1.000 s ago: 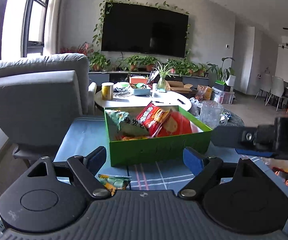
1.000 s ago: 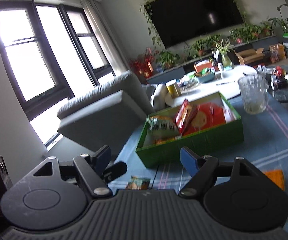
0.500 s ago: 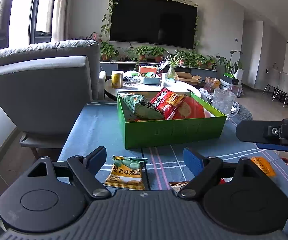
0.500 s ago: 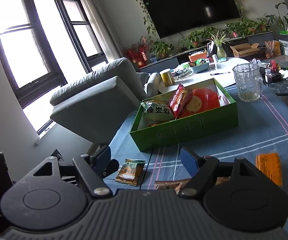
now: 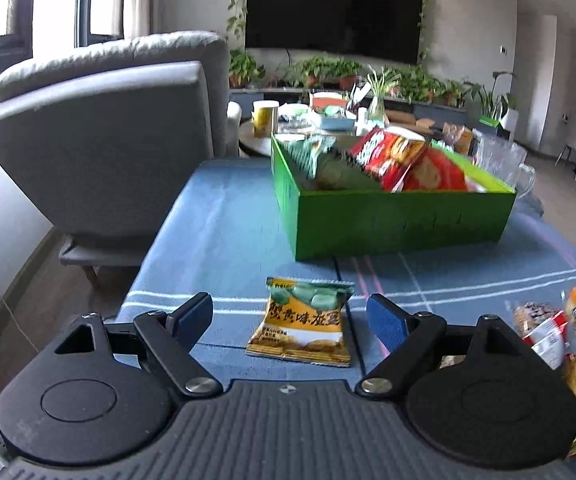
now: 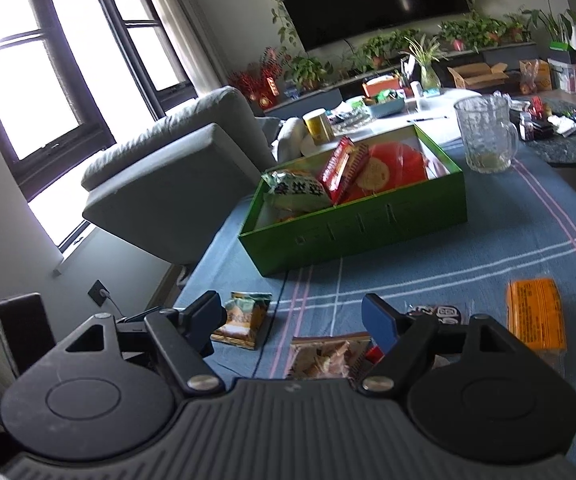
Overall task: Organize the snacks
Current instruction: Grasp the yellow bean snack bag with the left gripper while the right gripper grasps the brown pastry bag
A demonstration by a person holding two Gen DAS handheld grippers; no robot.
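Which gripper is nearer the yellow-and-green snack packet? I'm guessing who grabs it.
Left. The left gripper hangs open right over the snack packet; the right gripper sits off to its right side.

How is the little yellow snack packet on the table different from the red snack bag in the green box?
The small yellow-and-green snack packet lies flat on the blue tablecloth, outside the green cardboard box; the red snack bag leans tilted inside the box against other bags. The yellow packet looks smaller, with green pictures on it; the red bag shows crackers. Both are sealed plastic snack packs.
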